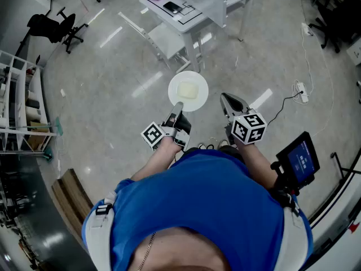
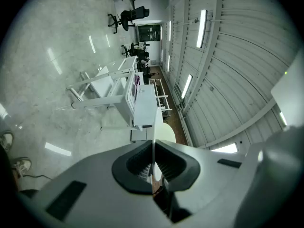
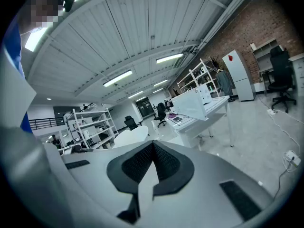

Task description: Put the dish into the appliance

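A round white dish (image 1: 188, 91) with a pale square slab on it hangs over the floor in front of me. My left gripper (image 1: 179, 108) is shut on its near rim. In the left gripper view the dish (image 2: 166, 130) stands edge-on between the closed pads of that gripper (image 2: 153, 152). To its right, my right gripper (image 1: 228, 101) is shut and holds nothing. In the right gripper view its jaws (image 3: 153, 144) meet at the tip, with the dish (image 3: 131, 136) just to their left. A white box-like appliance (image 1: 211, 2) (image 3: 193, 103) stands on a white table (image 1: 181, 19) ahead.
A white chair (image 1: 161, 37) stands by the table. Black office chairs (image 1: 56, 27) and white shelving (image 1: 20, 103) are at the left. A power strip with a cable (image 1: 302, 92) lies on the floor at the right. A screen device (image 1: 299, 159) sits at my right side.
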`<action>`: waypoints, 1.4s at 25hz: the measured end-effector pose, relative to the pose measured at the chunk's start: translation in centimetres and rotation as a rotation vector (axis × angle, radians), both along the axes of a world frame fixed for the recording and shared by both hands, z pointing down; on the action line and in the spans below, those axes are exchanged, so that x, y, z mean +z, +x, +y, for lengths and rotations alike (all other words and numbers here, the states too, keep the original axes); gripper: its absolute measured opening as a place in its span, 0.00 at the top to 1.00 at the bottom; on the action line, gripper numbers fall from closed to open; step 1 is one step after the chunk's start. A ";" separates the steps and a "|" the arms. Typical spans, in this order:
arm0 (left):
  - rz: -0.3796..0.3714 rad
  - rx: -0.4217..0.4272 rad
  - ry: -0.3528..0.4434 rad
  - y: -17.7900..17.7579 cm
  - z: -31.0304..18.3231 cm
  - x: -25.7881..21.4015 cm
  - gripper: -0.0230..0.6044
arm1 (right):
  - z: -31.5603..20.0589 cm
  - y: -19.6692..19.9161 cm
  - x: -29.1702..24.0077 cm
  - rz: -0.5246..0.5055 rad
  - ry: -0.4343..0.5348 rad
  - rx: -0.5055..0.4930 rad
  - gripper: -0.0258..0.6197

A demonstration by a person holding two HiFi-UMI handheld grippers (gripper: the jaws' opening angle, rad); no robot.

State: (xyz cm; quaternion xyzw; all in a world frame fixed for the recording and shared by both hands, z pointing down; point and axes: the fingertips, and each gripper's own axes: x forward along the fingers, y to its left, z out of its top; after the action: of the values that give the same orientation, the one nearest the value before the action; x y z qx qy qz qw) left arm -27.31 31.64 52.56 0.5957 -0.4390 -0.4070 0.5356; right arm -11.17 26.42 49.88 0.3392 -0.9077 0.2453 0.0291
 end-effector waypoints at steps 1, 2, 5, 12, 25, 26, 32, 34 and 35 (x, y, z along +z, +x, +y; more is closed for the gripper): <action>0.004 -0.002 -0.002 0.0 0.0 0.0 0.94 | 0.0 0.0 -0.1 0.000 0.000 -0.001 0.96; 0.008 -0.004 -0.004 0.0 0.0 -0.1 0.94 | 0.0 0.0 -0.1 0.000 0.000 -0.001 0.96; 0.006 -0.005 -0.005 -0.1 -0.1 0.0 0.94 | -0.1 -0.1 -0.1 0.000 0.000 -0.004 0.96; -0.001 0.007 -0.011 -0.1 -0.4 0.0 0.94 | -0.4 -0.2 -0.4 -0.001 0.001 0.004 0.96; 0.013 0.060 -0.018 0.4 -2.1 -0.4 0.94 | -1.4 0.5 -1.2 -0.027 -0.003 0.071 0.96; 0.011 0.068 -0.020 0.4 -2.3 -0.4 0.94 | -1.4 0.6 -1.2 -0.027 -0.005 0.079 0.96; 0.019 0.117 -0.001 0.2 -2.0 -0.6 0.94 | -0.2 0.6 -1.1 -0.022 -0.003 0.131 0.96; 0.016 0.131 0.002 -0.1 -1.1 -0.2 0.94 | 1.0 0.4 -0.8 -0.022 -0.001 0.147 0.96; 0.012 0.137 -0.001 -0.1 -1.0 0.1 0.94 | 1.2 0.4 -0.7 -0.022 -0.002 0.154 0.96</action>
State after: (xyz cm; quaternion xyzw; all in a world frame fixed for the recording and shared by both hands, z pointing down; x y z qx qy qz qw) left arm -27.43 30.68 52.62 0.6216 -0.3943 -0.3728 0.5649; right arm -10.75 27.60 49.21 0.4053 -0.8789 0.2514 0.0002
